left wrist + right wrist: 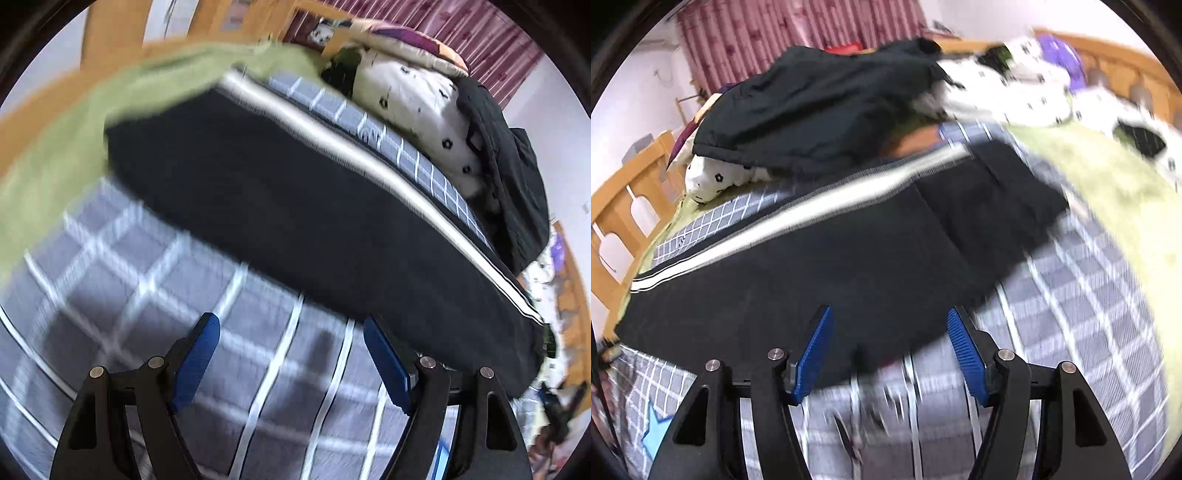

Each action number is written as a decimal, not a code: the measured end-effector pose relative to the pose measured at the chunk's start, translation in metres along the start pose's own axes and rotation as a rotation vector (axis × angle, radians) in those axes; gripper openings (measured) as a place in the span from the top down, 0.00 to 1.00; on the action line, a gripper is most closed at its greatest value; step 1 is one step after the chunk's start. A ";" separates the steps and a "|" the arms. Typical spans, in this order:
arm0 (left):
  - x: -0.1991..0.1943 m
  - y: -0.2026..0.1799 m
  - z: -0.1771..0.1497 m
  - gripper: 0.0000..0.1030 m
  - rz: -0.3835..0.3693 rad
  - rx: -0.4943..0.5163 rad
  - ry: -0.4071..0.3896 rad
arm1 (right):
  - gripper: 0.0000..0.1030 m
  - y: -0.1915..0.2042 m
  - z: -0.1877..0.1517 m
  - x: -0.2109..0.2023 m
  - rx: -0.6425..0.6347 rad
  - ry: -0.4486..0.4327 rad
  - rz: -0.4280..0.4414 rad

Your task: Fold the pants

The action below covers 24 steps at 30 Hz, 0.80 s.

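Black pants with a white side stripe lie flat and long on a grey checked bed sheet. They also show in the right wrist view, with the stripe on the far side. My left gripper is open and empty, just in front of the near edge of the pants. My right gripper is open and empty, its blue fingertips over the near edge of the pants. Both views are motion-blurred.
A black jacket and a white patterned quilt lie piled behind the pants. A green blanket covers the bed beside them. A wooden bed frame and pink curtains stand beyond.
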<state>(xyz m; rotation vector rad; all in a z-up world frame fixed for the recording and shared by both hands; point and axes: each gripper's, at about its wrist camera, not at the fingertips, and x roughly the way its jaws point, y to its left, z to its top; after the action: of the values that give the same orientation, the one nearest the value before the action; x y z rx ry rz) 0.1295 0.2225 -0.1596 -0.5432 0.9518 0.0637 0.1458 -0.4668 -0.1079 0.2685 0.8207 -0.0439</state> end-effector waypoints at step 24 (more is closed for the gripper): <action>0.018 -0.025 0.087 0.90 0.112 -0.071 -0.112 | 0.89 -0.014 0.039 0.053 0.213 -0.108 0.017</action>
<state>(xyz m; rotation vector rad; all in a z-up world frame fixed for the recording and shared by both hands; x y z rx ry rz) 0.2134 0.2381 -0.1234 -0.5456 0.8725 0.2265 0.2079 -0.4865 -0.1237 0.4701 0.7071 -0.1296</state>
